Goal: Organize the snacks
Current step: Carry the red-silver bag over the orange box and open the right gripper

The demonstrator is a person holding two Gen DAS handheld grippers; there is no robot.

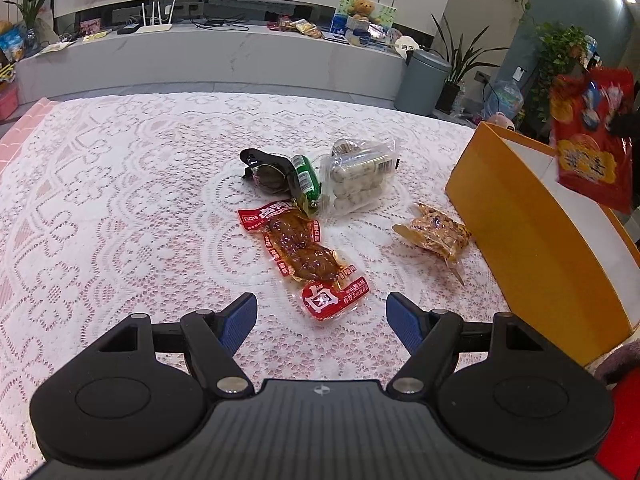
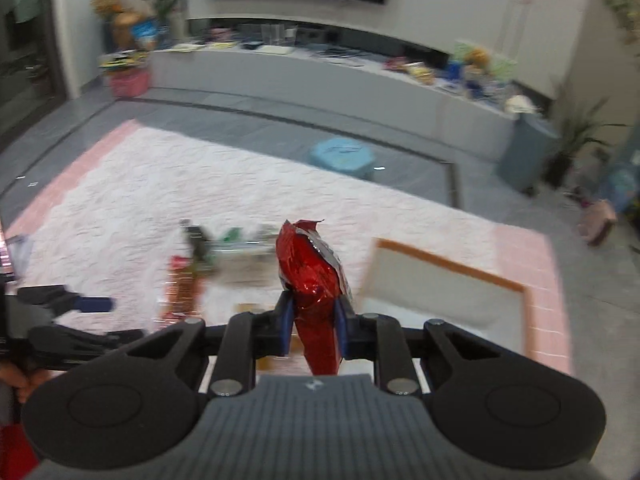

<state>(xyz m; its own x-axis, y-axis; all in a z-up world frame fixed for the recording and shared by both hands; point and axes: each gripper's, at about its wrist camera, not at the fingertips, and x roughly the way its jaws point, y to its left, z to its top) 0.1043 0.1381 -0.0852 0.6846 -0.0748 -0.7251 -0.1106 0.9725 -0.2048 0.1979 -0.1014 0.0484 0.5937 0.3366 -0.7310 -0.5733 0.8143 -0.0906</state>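
Right wrist view: right tool (image 2: 313, 320) clamps a red snack bag (image 2: 312, 276); left tool (image 1: 321, 316) gapes empty.

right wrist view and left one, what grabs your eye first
The red foil bag pinched upright in the right gripper, raised above the table. Then the orange box at the right edge of the lace tablecloth, and the red meat packet ahead of the open left gripper.

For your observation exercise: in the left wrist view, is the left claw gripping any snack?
No, the left claw stands wide open above the lace cloth, with the red snack packet lying untouched ahead of it.
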